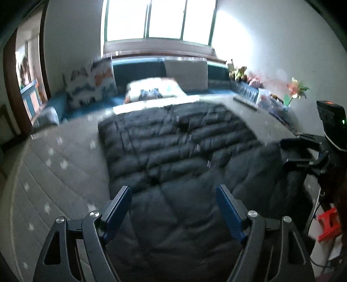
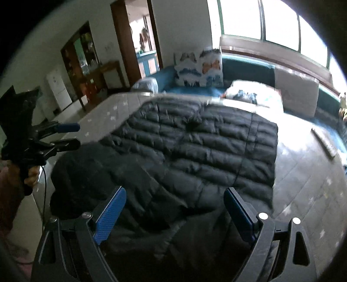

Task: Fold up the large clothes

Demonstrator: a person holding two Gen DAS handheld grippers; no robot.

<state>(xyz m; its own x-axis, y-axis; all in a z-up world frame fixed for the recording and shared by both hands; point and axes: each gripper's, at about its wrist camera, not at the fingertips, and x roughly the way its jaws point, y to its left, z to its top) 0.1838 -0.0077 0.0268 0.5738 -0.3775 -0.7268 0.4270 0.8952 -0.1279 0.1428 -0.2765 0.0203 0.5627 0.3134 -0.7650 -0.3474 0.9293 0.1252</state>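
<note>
— Puffer jacket (image 1: 173, 141) lies flat on the grey bed cover (image 1: 54, 173), its near end bunched. Why?
— Probably awaiting a fold. Left gripper (image 1: 173, 208) and right gripper (image 2: 173, 208) hover over that end, fingers spread, holding nothing.

This is a room in a home, like a living room. A big window (image 1: 160, 19) lets in lots of light. Under it sits a long blue sofa (image 2: 245, 69) with butterfly pillows (image 2: 199, 68) on it. A grey mat with little white stars (image 1: 54, 164) covers the floor. Toys and paper flowers (image 1: 297, 89) line one wall. An open door (image 2: 138, 36) leads to another room, and a white fridge (image 2: 57, 86) stands by a dark wooden cabinet (image 2: 82, 54).
</note>
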